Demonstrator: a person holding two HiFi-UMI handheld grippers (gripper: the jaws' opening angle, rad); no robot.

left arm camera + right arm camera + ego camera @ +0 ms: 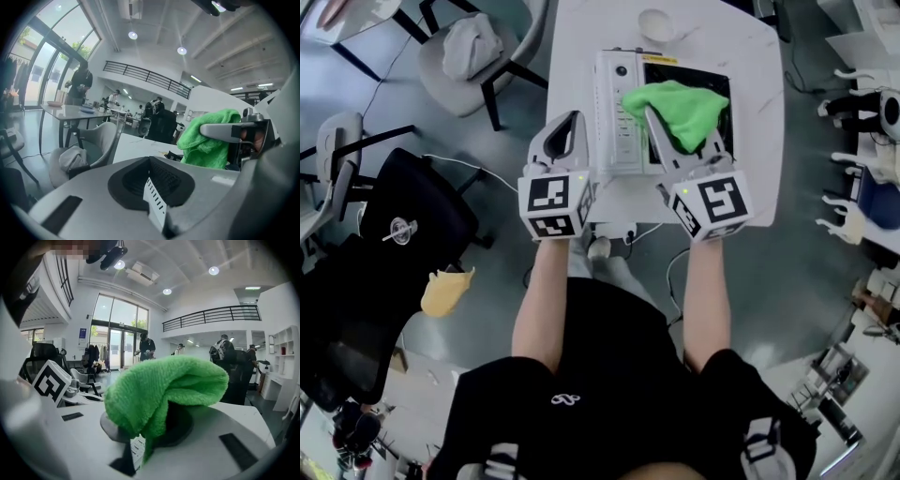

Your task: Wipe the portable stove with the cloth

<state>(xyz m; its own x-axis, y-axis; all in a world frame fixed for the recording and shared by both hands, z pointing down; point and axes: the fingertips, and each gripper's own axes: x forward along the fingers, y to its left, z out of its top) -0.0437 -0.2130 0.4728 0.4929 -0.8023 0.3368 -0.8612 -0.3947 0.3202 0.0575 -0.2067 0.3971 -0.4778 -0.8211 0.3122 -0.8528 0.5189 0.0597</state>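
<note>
The portable stove (pixel 617 105), white with a dark top, sits in the middle of the white table (pixel 757 141). A bright green cloth (pixel 682 109) hangs over the stove's top, and my right gripper (pixel 654 118) is shut on it. In the right gripper view the cloth (pixel 164 380) drapes over the closed jaws. My left gripper (pixel 573 120) hovers beside the stove's left edge, shut, with nothing in it. The left gripper view shows the cloth (pixel 209 140) to the right, pinched in the right gripper (pixel 225 131).
A small white bowl (pixel 657 23) stands at the table's far side behind the stove. A grey chair (pixel 478 49) with a bundle on it is at the far left, and a black office chair (pixel 405 223) is on the near left. Cables hang below the table's front edge.
</note>
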